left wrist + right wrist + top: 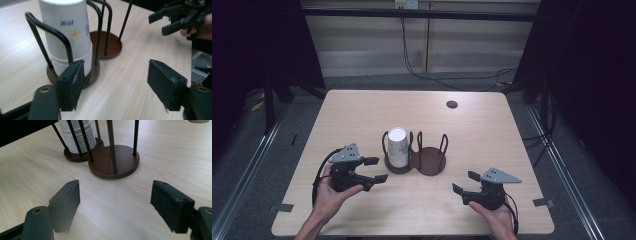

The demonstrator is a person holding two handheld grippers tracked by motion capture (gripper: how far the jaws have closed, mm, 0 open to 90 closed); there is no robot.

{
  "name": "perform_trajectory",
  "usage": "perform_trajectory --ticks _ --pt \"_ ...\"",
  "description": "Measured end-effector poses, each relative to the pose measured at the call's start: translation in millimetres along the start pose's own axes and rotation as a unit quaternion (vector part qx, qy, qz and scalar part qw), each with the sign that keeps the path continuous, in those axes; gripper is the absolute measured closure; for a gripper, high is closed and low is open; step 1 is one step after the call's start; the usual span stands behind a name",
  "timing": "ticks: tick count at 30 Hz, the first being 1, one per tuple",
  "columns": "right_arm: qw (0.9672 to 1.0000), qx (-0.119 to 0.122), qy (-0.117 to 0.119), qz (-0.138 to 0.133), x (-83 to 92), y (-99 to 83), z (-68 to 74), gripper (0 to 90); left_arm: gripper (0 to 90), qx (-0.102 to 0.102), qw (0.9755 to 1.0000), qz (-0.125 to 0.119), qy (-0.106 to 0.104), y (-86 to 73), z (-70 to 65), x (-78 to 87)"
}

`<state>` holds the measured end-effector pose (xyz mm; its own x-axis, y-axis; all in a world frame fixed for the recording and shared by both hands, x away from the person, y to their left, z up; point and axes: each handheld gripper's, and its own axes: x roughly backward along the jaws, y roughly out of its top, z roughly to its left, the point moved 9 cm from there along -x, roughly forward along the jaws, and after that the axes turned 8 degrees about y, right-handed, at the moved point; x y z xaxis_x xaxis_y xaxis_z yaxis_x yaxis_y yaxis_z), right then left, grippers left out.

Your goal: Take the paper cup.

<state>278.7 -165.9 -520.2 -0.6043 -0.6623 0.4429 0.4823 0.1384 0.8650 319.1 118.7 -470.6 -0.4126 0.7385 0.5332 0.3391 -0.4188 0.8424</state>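
Nearest, at about seven o'clock on the table (362, 107), left gripper (378, 169) held in a hand (331, 192) — jaws apart, nothing between them, aimed toward three o'clock at the cup holder (416, 161). At about five o'clock, right gripper (465, 182) in the other hand (499, 216), jaws likewise spread and empty, pointing toward ten o'clock. Both clear of the holder, each resting low over bare wood.

Farther in, near the table's centre: dark wooden double base with black wire loops rising from it. In the nine o'clock ring, a stack of white paper cups (397, 146), upside down, upright inside the loops; a small flower print and blue lettering on the outer cup in the left gripper view (68, 32). Three o'clock ring (115, 161) bare in the right gripper view, its posts standing free.

Beyond, toward one o'clock on the tabletop, a small dark round grommet (452, 104) — well apart from the holder. Past the far edge, black cables (412, 65) hanging down a pale wall.
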Motion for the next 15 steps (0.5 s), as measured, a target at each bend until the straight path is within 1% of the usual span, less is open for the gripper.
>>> perform_trajectory --ticks 1,3,5,8,9,10,12,14,15 --pt "1.0000 -0.001 -0.002 -0.002 0.6 0.4 -0.8 23.0 28.2 0.000 1.0000 0.000 -0.001 -1.3 0.1 -0.4" --pt "1.0000 -0.003 -0.001 -0.003 1.1 0.7 -1.4 23.0 26.6 0.005 1.0000 0.001 0.007 -3.3 1.9 -0.7" --pt "1.0000 -0.004 -0.002 -0.007 1.3 1.6 -3.2 22.9 24.8 0.009 0.9999 0.000 0.010 -4.0 3.6 -0.5" --pt "1.0000 -0.006 -0.003 -0.005 1.0 1.5 -4.5 22.8 22.1 0.013 0.9998 -0.006 0.017 -3.0 4.8 1.4" --pt "1.0000 -0.006 -0.003 -0.005 1.1 1.7 -4.3 22.8 21.8 0.010 0.9997 -0.009 0.019 -1.9 6.0 1.8" --pt "1.0000 -0.004 -0.003 -0.007 1.3 2.0 -4.2 22.8 22.0 0.012 0.9997 -0.009 0.020 -0.4 7.0 1.8" --pt "1.0000 -0.004 -0.002 -0.006 1.4 1.8 -3.6 22.8 22.4 0.016 0.9995 -0.018 0.020 6.8 10.7 1.4" --pt "1.0000 -0.005 -0.002 -0.004 0.7 1.2 -4.0 22.7 23.3 0.014 0.9995 -0.017 0.022 12.7 13.3 0.6" --pt "1.0000 -0.006 -0.003 -0.005 0.2 1.5 -4.2 22.7 23.3 0.015 0.9995 -0.020 0.021 14.9 13.9 0.5"
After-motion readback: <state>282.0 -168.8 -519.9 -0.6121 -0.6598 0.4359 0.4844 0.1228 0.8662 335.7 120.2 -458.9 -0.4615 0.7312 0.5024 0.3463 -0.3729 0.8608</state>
